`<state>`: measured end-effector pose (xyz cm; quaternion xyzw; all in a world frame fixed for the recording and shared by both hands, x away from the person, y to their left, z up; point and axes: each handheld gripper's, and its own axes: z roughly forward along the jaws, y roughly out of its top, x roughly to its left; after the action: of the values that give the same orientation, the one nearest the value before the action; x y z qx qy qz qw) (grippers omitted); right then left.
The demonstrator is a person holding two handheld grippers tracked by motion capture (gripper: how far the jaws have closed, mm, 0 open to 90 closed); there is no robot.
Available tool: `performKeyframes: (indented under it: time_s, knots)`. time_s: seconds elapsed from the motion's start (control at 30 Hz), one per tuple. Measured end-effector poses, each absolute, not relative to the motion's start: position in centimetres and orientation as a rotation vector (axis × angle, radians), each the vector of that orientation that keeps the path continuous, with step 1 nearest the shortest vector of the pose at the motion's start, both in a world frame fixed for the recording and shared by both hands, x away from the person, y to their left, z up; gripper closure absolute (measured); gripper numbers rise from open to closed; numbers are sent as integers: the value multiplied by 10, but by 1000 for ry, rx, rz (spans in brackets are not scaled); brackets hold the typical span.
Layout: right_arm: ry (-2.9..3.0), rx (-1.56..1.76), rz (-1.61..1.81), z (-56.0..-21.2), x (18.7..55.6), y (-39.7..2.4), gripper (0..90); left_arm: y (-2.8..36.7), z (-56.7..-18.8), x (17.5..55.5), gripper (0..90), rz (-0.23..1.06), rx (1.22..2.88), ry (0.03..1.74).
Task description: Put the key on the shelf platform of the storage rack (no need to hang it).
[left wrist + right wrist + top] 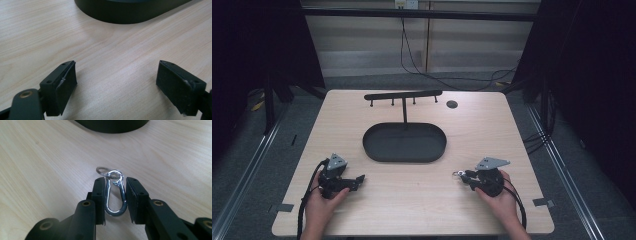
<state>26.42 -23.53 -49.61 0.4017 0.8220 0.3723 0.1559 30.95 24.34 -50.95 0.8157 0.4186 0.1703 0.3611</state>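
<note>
Low in the right gripper view, the right gripper (115, 201) pinches a shiny silver metal snap hook with a small ring (114, 193) between its jaws just above the pale wooden surface (45, 162), seemingly to lift it toward the black hook stand (403, 95), while the left gripper (116, 87) waits with jaws spread.

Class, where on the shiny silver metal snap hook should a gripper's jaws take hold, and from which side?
Grip the silver metal snap hook across its two long sides, coming from the rounded end, as the right gripper does: those sides are near-parallel, and its small ring stays free.
</note>
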Motion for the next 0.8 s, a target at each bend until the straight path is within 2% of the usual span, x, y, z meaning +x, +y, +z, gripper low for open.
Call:
performKeyframes:
  time_s: [0.8]
  knots:
    - [2330, 1125, 1170, -454, 280, -231, 710, 243, -510, 310, 163, 439, 2102, 1078]
